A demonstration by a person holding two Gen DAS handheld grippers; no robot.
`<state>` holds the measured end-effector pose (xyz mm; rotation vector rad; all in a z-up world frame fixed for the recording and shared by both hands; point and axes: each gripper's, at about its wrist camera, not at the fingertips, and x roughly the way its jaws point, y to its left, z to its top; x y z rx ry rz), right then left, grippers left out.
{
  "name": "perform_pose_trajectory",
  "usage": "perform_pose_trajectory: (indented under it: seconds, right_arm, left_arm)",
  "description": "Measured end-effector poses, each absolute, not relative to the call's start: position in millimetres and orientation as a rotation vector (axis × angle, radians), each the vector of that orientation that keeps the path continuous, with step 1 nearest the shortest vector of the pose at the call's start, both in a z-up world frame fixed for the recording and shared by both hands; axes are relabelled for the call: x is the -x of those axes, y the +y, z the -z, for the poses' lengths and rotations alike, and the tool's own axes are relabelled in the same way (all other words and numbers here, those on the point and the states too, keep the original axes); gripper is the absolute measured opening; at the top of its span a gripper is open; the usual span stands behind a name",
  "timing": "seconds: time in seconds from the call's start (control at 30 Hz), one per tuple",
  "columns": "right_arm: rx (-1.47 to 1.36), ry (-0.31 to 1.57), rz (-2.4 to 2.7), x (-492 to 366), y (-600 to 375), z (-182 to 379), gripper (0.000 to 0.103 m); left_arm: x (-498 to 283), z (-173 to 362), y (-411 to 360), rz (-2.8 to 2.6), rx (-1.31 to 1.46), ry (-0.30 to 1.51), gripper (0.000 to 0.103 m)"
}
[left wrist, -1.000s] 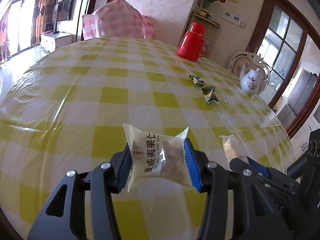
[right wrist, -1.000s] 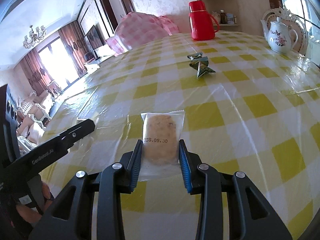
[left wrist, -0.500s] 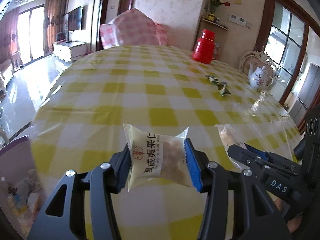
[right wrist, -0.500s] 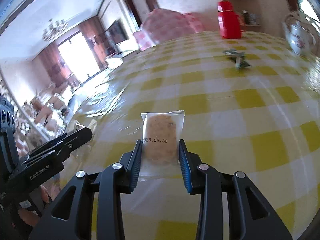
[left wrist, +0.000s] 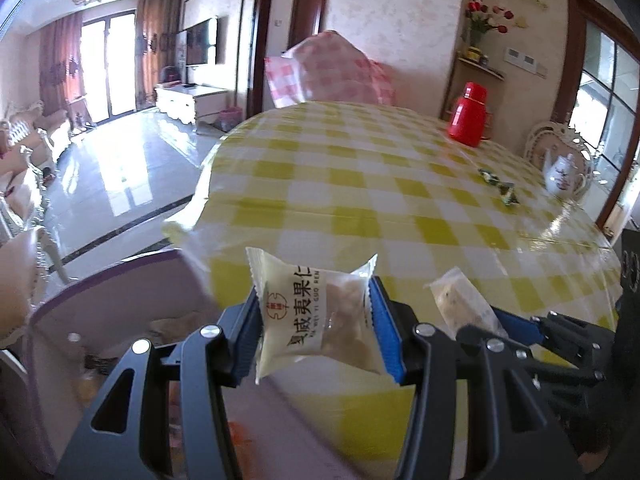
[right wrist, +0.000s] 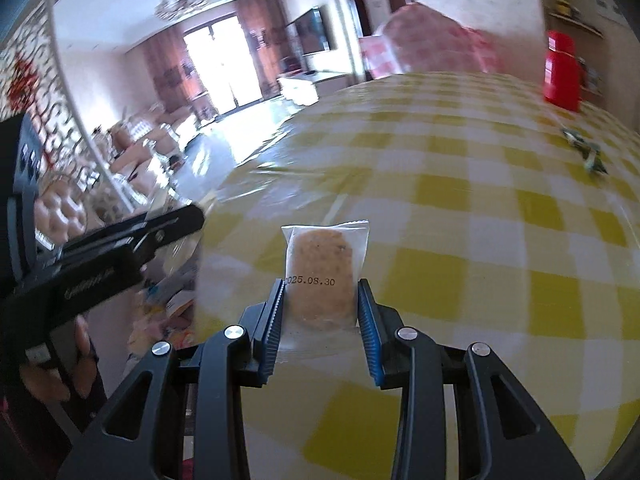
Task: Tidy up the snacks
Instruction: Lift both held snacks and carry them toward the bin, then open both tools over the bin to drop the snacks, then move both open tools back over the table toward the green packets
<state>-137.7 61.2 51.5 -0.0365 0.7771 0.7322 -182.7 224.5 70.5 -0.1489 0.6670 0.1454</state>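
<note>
Two snacks are in hand, the left gripper [left wrist: 316,330] clamped on a white packet [left wrist: 316,320] and the right gripper [right wrist: 320,316] on a cookie [right wrist: 322,276], while two green candies [left wrist: 500,188] wait on the table [left wrist: 360,184].

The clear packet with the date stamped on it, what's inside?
Inside the clear packet, pinched by the right gripper, sits one round, speckled brown biscuit. Its lower edge is hidden between the blue pads, and the back face cannot be seen.
</note>
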Motion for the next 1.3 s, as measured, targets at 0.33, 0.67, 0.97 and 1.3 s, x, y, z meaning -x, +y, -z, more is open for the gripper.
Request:
perform_pose_trajectory:
  seconds: [0.33, 0.67, 0.97, 1.3]
  right_arm:
    - [0.222, 0.736, -0.915, 198.5, 134.7, -59.0, 0.035]
    - [0.314, 0.718, -1.170, 246.1, 179.6, -46.1, 0.041]
    - [0.169, 0.638, -0.985, 201.8, 110.9, -77.5, 0.060]
    - [-0.081, 0.724, -0.635, 114.0, -35.0, -74.1, 0.071]
  left_arm:
    - [217.1, -89.4, 286.9, -0.231, 0.078, 0.723, 0.051]
    - [236.6, -93.9, 325.9, -0.433, 0.007, 0.768, 0.080]
    - [221.6, -87.3, 303.8, -0.535, -0.096, 0.761, 0.099]
    - [165.5, -69.5, 214.6, -0.351, -0.199, 0.821, 0.099]
